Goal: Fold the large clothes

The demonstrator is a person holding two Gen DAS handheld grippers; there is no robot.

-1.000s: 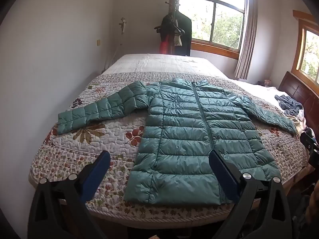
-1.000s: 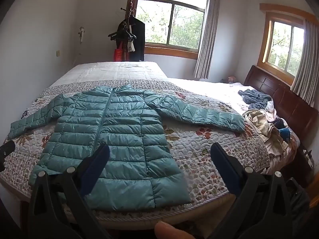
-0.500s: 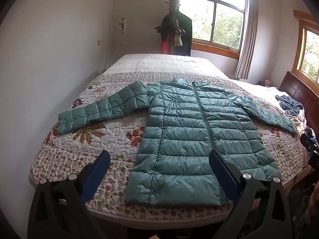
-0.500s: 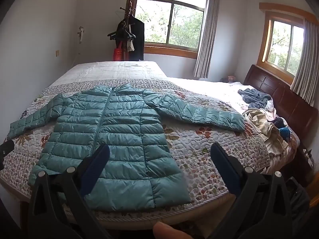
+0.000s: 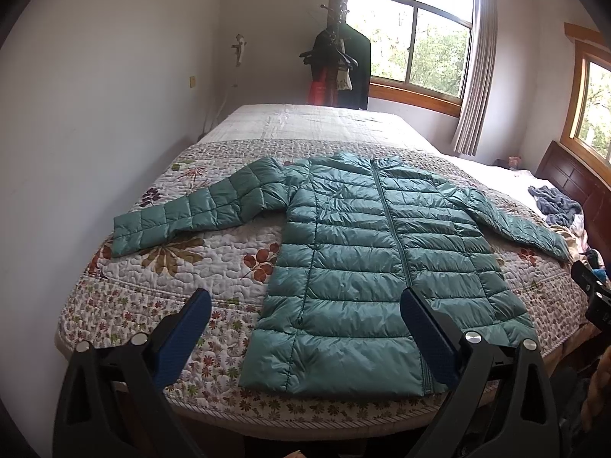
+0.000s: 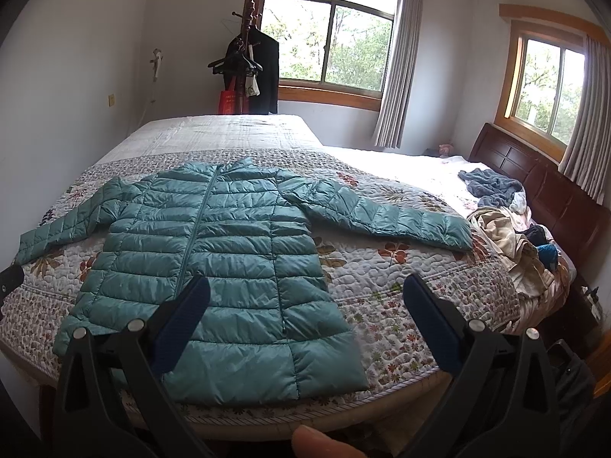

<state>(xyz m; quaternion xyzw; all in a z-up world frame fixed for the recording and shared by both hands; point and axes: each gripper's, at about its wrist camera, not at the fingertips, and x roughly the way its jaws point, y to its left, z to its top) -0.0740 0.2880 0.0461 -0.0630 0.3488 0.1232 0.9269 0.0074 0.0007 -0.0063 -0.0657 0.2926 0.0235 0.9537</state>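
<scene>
Teal quilted jacket (image 5: 366,267) spread flat, front up and zipped, on the floral bedspread (image 5: 214,263) near the bed's foot edge, sleeves stretched out to both sides. Left gripper (image 5: 305,305) and right gripper (image 6: 305,290) poised short of the hem, jaws spread wide, holding nothing.

So the puffer jacket (image 5: 366,267) lies flat on the quilt (image 5: 214,252), front up, hem toward me at the near edge of the bed (image 6: 229,129), sleeves spread out to both sides. My left gripper (image 5: 305,337) hangs in the lower frame before the hem, fingers wide apart; my right gripper (image 6: 305,324) likewise. A coat rack (image 6: 248,68) stands behind the bed, upper centre. A clothes pile (image 6: 508,229) sits on the bed's right side, by the headboard (image 6: 553,194).
</scene>
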